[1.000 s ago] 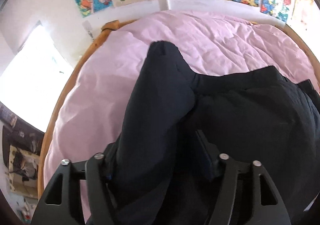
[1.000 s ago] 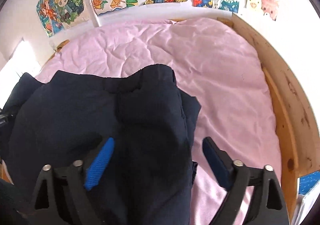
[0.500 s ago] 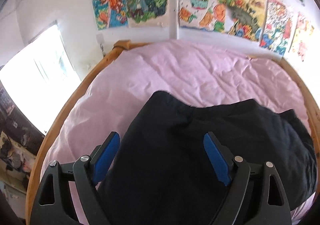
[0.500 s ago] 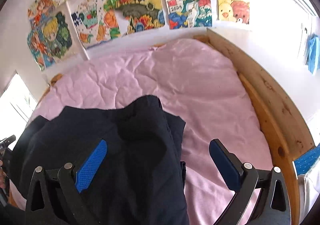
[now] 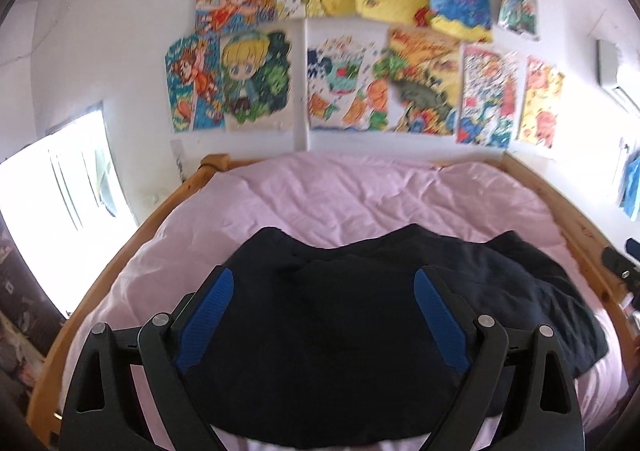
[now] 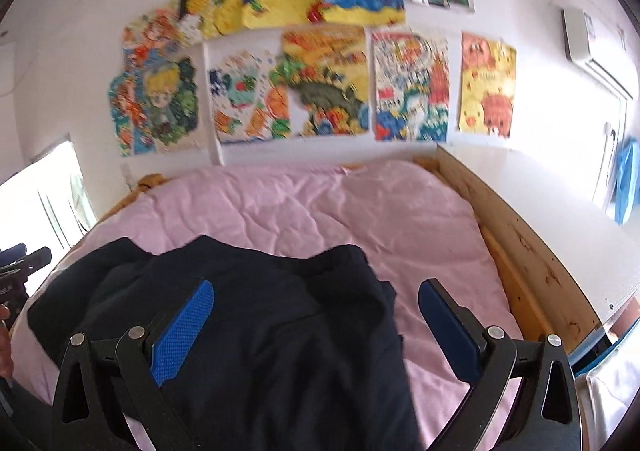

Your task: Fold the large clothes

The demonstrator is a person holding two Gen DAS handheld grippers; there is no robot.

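Note:
A dark navy garment (image 5: 328,323) lies folded over itself on the pink bed cover (image 5: 360,195). It also shows in the right wrist view (image 6: 272,323), with its right edge near the middle of the bed. My left gripper (image 5: 324,291) is open and empty, held above the garment. My right gripper (image 6: 316,299) is open and empty, above the garment's right part. Blue pads (image 6: 184,327) show on the fingers.
A wooden bed frame (image 6: 520,243) runs around the pink bed cover (image 6: 360,211). Colourful drawings (image 5: 360,63) cover the white wall behind. A bright window (image 5: 52,203) is at the left. The other gripper's tip (image 5: 620,267) shows at the right edge.
My left gripper let go of the garment and opened. Both grippers rose and pulled back from the garment, which now lies on the bed.

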